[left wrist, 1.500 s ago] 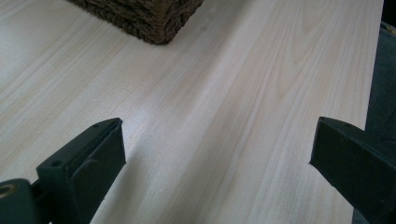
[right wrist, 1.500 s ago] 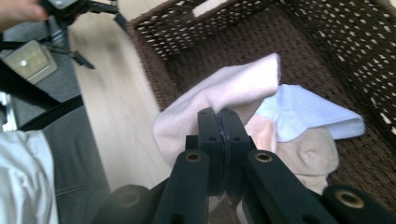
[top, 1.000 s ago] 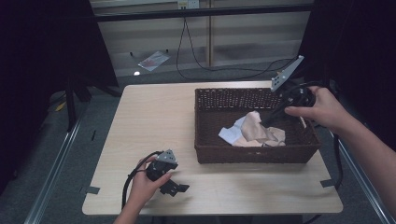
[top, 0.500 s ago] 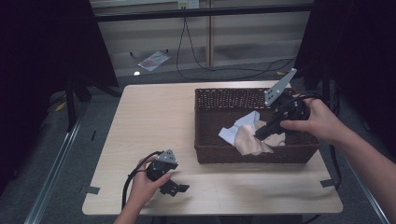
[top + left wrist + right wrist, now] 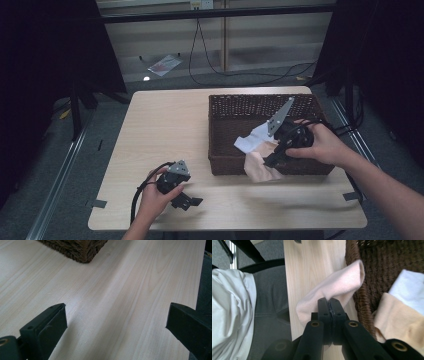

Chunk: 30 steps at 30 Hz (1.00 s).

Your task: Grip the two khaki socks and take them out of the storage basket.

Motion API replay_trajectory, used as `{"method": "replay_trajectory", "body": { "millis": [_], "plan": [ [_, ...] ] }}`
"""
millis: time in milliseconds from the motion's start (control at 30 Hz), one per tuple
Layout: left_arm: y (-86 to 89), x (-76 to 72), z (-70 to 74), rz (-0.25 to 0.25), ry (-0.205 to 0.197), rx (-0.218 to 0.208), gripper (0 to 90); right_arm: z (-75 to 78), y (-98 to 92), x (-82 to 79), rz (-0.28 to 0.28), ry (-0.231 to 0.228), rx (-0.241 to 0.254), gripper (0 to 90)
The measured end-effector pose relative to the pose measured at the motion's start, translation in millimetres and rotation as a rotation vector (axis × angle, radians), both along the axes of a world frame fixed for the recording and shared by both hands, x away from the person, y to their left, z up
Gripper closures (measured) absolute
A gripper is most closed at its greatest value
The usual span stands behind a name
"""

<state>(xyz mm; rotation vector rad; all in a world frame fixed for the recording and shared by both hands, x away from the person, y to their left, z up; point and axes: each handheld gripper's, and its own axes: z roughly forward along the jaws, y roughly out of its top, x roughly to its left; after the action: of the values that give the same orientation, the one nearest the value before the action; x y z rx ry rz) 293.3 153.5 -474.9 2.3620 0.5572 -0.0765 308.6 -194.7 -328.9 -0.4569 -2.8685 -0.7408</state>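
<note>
cloth [image 5: 332, 293]: pink, draped over basket [image 5: 240, 107] front rim, half out above desk [image 5: 165, 130] | right gripper [image 5: 272, 160]: jaws clenched on cloth | left gripper [image 5: 192, 202]: jaws released, parked on desk | risk: cloth could get snagged on wicker and slipped from thin pinch
</note>
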Motion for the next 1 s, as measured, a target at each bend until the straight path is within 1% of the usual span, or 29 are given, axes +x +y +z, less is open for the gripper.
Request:
{"method": "replay_trajectory", "body": {
  "millis": [33, 67, 100, 133, 167, 200, 233, 267, 300, 333, 367, 400, 433, 500, 533, 567, 633, 700, 733, 767, 833, 867, 900, 933, 1000],
  "plan": [
    [0.8, 0.8, 0.4, -0.012, -0.005, 0.01, 2.8, -7.2, 4.1, 0.2, 0.007, -0.005, -0.018, 89.6],
    [0.8, 0.7, 0.4, -0.011, -0.004, 0.008, 2.8, -10.9, 5.7, 0.4, 0.01, -0.001, -0.012, 89.5],
    [0.7, 0.5, -0.8, -0.007, -0.003, -0.014, 2.8, -10.9, 5.7, 0.4, 0.01, -0.001, -0.012, 89.5],
    [1.1, 0.4, -0.5, -0.007, -0.003, -0.012, 2.8, -18.2, 9.1, 0.0, 0.009, 0.002, -0.027, 89.3],
    [1.0, 0.3, -0.6, -0.003, -0.003, -0.015, 2.8, -18.2, 9.1, 0.0, 0.009, 0.002, -0.027, 89.3],
    [1.1, 0.4, -0.7, -0.003, -0.005, -0.015, 2.8, -21.8, 10.4, 0.4, 0.014, 0.0, -0.03, 89.3],
    [1.1, 0.4, -0.7, -0.003, -0.004, -0.015, 2.8, -24.9, 11.8, 0.0, 0.01, 0.012, -0.031, 89.2],
    [1.2, 0.3, -0.5, -0.005, -0.003, -0.015, 2.8, -27.6, 12.9, -0.1, 0.011, 0.007, -0.048, 89.1],
    [1.0, -0.3, -0.5, 0.003, -0.001, -0.021, 2.8, -31.1, 14.0, 0.5, 0.017, 0.004, -0.047, 89.0],
    [1.4, 0.1, -0.2, -0.005, -0.005, -0.016, 2.8, -33.1, 14.8, 0.1, 0.013, 0.012, -0.046, 89.0],
    [1.4, 0.2, -0.2, -0.005, -0.005, -0.015, 2.8, -36.1, 16.2, -0.1, 0.014, 0.002, -0.071, 88.6],
    [1.1, -0.2, -0.5, 0.002, -0.001, -0.019, 2.8, -37.9, 17.2, -0.1, 0.021, 0.0, -0.074, 87.9],
    [1.6, 0.7, -0.4, -0.01, -0.005, -0.011, 2.8, -40.0, 18.3, -0.2, 0.026, 0.004, -0.071, 87.5],
    [1.1, -0.1, -0.5, 0.001, 0.0, -0.02, 2.8, -41.9, 20.4, -1.3, 0.023, 0.007, -0.078, 87.3],
    [1.4, 0.3, -0.2, -0.006, -0.006, -0.015, 2.8, -42.7, 22.3, -2.4, 0.024, 0.014, -0.086, 85.1],
    [1.4, 0.2, -0.1, -0.005, -0.006, -0.015, 2.8, -42.7, 22.3, -2.4, 0.024, 0.014, -0.086, 85.1],
    [1.9, 0.2, 0.5, -0.008, -0.004, -0.013, 2.8, -44.0, 23.2, -2.6, 0.021, 0.005, -0.09, 79.5],
    [2.0, 0.3, 0.6, -0.009, -0.007, -0.011, 2.8, -43.4, 22.8, -2.1, 0.019, -0.003, -0.079, 72.5],
    [2.1, 0.4, 0.4, -0.01, -0.004, -0.014, 2.8, -39.3, 21.3, -2.2, 0.003, -0.005, -0.07, 62.2],
    [1.9, 0.3, 0.3, -0.009, -0.002, -0.015, 2.8, -39.3, 21.3, -2.2, 0.003, -0.005, -0.07, 62.2],
    [1.3, 0.1, -0.3, -0.004, 0.003, -0.02, 2.8, -33.7, 19.0, -1.3, -0.011, -0.007, -0.061, 55.4],
    [1.3, 0.2, -0.2, -0.005, -0.003, -0.009, 2.8, -31.6, 17.9, -0.6, -0.013, -0.011, -0.059, 53.5],
    [0.7, 0.4, -1.0, -0.007, -0.008, -0.016, 2.8, -28.5, 16.4, 0.3, -0.019, -0.014, -0.055, 50.1],
    [0.5, 0.4, -1.1, -0.007, -0.008, -0.017, 2.8, -23.5, 14.1, 1.7, -0.037, -0.016, -0.058, 47.3],
    [0.4, 0.3, -1.1, -0.008, -0.005, -0.018, 2.8, -16.7, 10.3, 4.2, -0.055, -0.02, -0.05, 44.9]
  ]
}}
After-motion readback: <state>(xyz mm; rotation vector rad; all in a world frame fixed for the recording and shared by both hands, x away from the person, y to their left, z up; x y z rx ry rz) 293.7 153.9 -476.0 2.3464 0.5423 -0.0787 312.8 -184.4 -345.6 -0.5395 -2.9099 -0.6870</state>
